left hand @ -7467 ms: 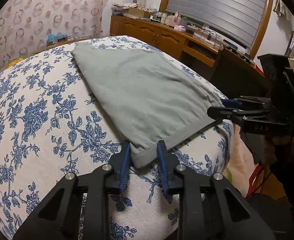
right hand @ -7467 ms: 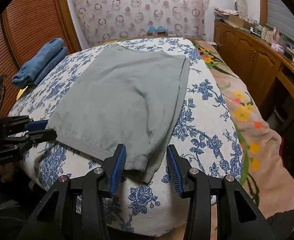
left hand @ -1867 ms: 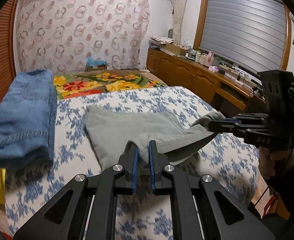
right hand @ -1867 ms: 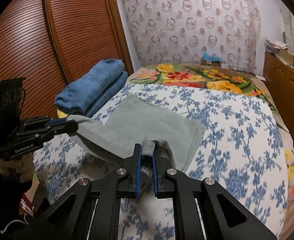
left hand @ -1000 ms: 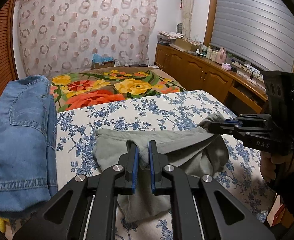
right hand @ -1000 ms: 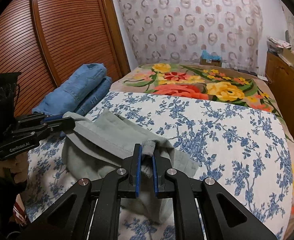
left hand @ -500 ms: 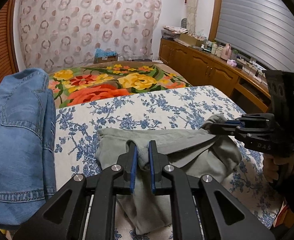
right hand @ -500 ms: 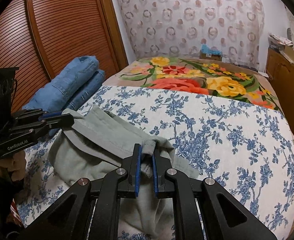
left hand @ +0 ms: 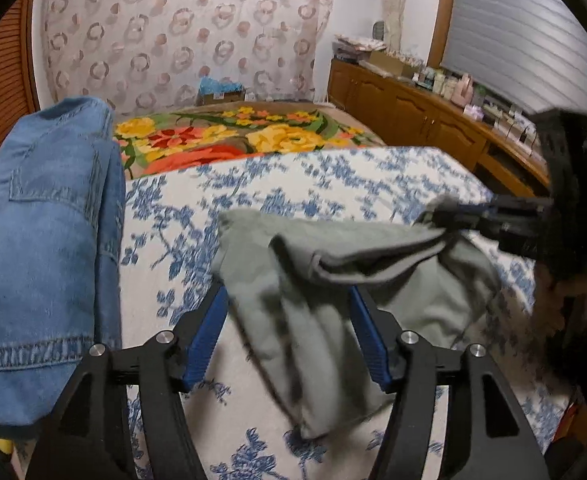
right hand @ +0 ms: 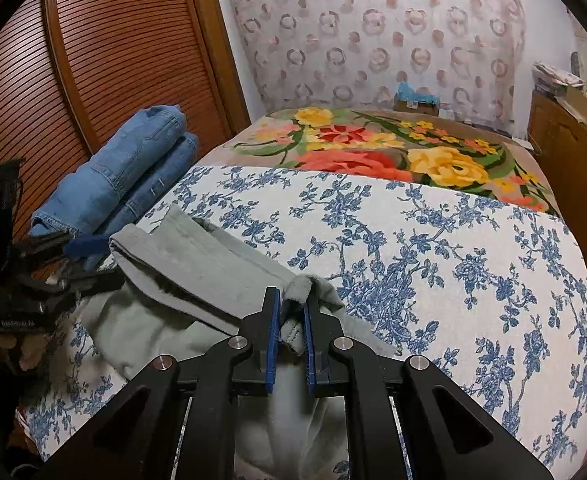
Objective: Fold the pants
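Both wrist views close over bed [left hand: 253, 184], facing curtain [right hand: 373, 32], sharing grey pants [left hand: 333, 280]

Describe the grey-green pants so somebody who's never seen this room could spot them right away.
Find the bed with the blue-flowered white cover. At its near end lie the grey-green pants, plain and half folded, one corner between the right gripper pads. The folded blue jeans beside them are denim; the pants are soft and unpatterned.

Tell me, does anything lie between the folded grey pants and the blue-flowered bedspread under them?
Nothing visible does. The grey pants hang and rest directly over the bedspread; the folded jeans lie apart at its edge.
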Tool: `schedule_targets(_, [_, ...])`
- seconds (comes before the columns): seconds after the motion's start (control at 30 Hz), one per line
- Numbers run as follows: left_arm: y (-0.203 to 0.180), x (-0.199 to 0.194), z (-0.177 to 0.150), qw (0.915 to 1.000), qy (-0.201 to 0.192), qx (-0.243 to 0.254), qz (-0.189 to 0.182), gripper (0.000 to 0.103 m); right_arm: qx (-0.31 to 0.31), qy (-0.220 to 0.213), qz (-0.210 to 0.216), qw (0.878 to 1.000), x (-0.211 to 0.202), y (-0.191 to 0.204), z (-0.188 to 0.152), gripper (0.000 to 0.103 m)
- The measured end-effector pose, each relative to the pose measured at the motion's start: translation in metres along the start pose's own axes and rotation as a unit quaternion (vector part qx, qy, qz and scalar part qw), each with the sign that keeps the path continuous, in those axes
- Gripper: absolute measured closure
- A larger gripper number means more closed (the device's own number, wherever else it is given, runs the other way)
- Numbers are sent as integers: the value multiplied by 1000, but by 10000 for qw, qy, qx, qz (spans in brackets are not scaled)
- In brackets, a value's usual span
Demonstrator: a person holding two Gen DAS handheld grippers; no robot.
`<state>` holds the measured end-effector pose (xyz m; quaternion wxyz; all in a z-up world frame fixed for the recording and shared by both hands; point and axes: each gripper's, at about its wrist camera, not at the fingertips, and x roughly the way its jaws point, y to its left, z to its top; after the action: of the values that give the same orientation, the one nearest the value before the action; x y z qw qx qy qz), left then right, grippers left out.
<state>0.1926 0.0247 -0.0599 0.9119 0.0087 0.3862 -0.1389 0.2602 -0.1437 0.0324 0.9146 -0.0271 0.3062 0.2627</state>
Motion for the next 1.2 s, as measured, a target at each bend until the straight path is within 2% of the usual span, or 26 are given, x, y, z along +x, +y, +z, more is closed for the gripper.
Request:
schedule_targets(0.2, [-1,13,7,9998,108,90,133,40,158,-88,-206,9996,-13,-9,3,72])
schedule_targets(0.4, [7,21,22,9978,-53,-52,664,40,70,-87,-279,9995,-32,-15,-8,63])
schedule_targets(0.5, [14,18,23,9983,-94,-210,528,40,-75,109,-294,9995,-28,-11,-12,63])
schedule_targets(0.63, [10,9,18,9988,-138,-134,460,40,-227,235,-210,9992,-32,-6,-19,63])
schedule_targets(0.9, [-2,-15,-7,9998,-78,-53,196,40,-55,424,-26,9991,-50,-2,-44,63])
schedule_targets(0.97, [-3,-17,-17,9999,29,-55,119,50,-36,505,-5,9987,-52,-2,-50,63])
schedule_targets(1.13, [-5,-19,-40,9995,263,-143,-113,57,79,652,45,9978,-54,-2,-66,63])
schedule_targets(1.2, [-6,-19,-47,9993,298,-190,-113,58,123,606,56,9981,-55,-2,-67,69])
